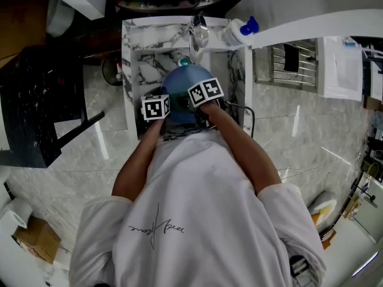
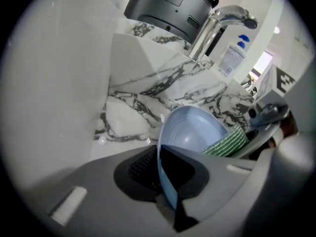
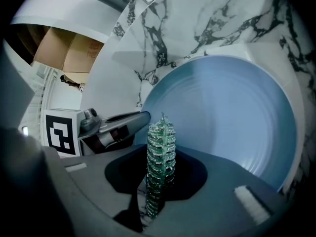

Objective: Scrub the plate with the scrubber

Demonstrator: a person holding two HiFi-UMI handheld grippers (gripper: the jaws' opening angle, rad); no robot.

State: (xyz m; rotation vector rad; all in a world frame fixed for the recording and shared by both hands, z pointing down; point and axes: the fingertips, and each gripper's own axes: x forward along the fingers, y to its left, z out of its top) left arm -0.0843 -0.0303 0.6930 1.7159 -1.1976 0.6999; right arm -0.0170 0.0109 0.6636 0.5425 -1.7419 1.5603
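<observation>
1. A narrow white marble sink point(image 1: 128, 58) stands on a pale tiled floor. At its back edge are a chrome faucet point(image 1: 198, 31) and a blue-capped bottle point(image 1: 236, 31), and a wire rack point(image 1: 293, 61) hangs on the wall to the right.
2. From overhead, the person's shoulders and arms cover most of the work. Only the top of the blue plate point(image 1: 185, 81) and the two marker cubes show, and the jaws cannot be seen.
3. The left gripper view makes the grip plain. The left gripper point(image 2: 165, 174) is closed on the plate's near rim and holds the plate on edge, tilted, above the basin.
4. The right gripper view shows what the head view hides. The right gripper point(image 3: 159, 181) is clamped on a green scrubber point(image 3: 160, 154), which stands upright between the jaws in front of the plate's inner face.
5. In the left gripper view the scrubber lies against the plate's right rim. The right gripper view cannot confirm that it touches.
6. The sink walls stand close on both sides, and the plate's far rim is near the back wall under the faucet. The two grippers are just beside each other. There is open floor on either side of the sink.
7. I count one plate, one scrubber, two grippers, two marker cubes, one faucet and one bottle.
</observation>
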